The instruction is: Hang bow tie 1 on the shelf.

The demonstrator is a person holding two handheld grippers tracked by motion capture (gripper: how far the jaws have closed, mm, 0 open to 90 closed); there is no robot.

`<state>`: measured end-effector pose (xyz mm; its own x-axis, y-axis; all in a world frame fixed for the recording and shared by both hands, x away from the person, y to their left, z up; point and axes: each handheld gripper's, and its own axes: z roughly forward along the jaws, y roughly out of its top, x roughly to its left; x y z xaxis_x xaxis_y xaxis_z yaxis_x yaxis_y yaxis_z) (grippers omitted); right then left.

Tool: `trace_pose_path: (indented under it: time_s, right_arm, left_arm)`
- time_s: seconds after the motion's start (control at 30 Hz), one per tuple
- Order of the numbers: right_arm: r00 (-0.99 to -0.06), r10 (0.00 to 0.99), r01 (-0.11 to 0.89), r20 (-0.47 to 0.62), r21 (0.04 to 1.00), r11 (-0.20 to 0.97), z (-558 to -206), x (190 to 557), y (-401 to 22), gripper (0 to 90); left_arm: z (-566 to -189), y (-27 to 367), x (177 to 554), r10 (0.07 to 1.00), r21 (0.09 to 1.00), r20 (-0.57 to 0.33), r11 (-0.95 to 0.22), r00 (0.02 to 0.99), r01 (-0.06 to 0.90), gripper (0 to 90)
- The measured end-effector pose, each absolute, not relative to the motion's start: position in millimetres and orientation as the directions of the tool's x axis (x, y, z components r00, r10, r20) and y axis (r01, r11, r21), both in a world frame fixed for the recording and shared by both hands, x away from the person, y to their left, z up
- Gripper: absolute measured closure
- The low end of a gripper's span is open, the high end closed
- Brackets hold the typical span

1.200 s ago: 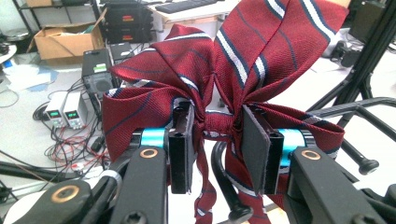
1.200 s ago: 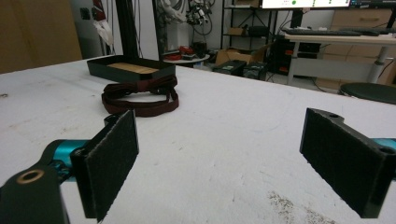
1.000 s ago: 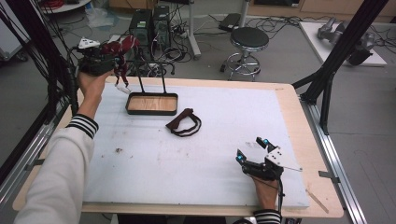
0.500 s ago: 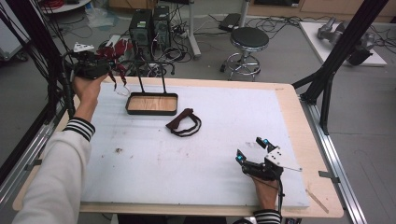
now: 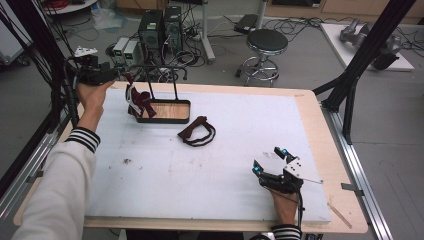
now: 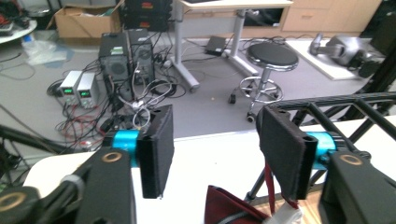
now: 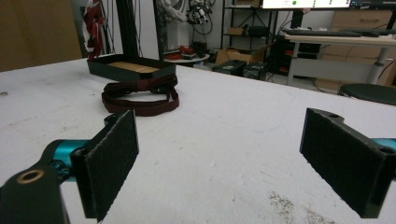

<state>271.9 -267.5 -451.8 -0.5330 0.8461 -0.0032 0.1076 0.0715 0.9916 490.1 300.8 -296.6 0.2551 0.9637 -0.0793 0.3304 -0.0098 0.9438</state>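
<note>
Hanging on the rack (image 5: 159, 87), a dark red strap (image 5: 138, 101); left gripper (image 5: 121, 75) fingers just released, right gripper (image 5: 270, 160) unclenched

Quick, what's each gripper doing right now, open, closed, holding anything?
Left gripper: jaws have just been opening, pads off the dark red strap hanging on the black rack.
Right gripper: open, empty.

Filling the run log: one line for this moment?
left gripper: jaws just opened, dark red strap hanging on stand | right gripper: open, idle | second strap: on table
</note>
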Motion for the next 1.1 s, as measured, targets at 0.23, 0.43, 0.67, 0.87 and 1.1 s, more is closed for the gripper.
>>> trace_pose_path:
  time_s: [0.23,0.43,0.67,0.87,1.1]
  right_arm:
    - [-0.532,0.847,0.114,0.005,0.991,0.066,-452,272,-268,10.8]
    - [-0.532,0.847,0.112,0.006,0.992,0.063,-452,272,-268,10.9]
    - [-0.529,0.848,0.106,0.008,0.993,0.057,-452,271,-268,10.9]
    - [-0.526,0.850,0.105,0.008,0.993,0.055,-452,271,-269,10.9]
    - [-0.524,0.852,0.108,0.007,0.992,0.059,-452,270,-268,10.8]
  left_arm:
    - [-296,306,479,0.956,0.961,-0.074,-0.008,0.284,0.278,25.5]
    - [-298,314,465,0.924,0.976,-0.111,0.032,0.366,0.215,17.0]
    - [-304,312,442,0.879,0.989,-0.093,0.028,0.468,0.143,16.3]
    - [-309,308,423,0.841,0.994,-0.072,0.018,0.537,0.105,16.2]
    - [-320,301,400,0.815,0.998,-0.025,-0.015,0.579,0.065,16.0]
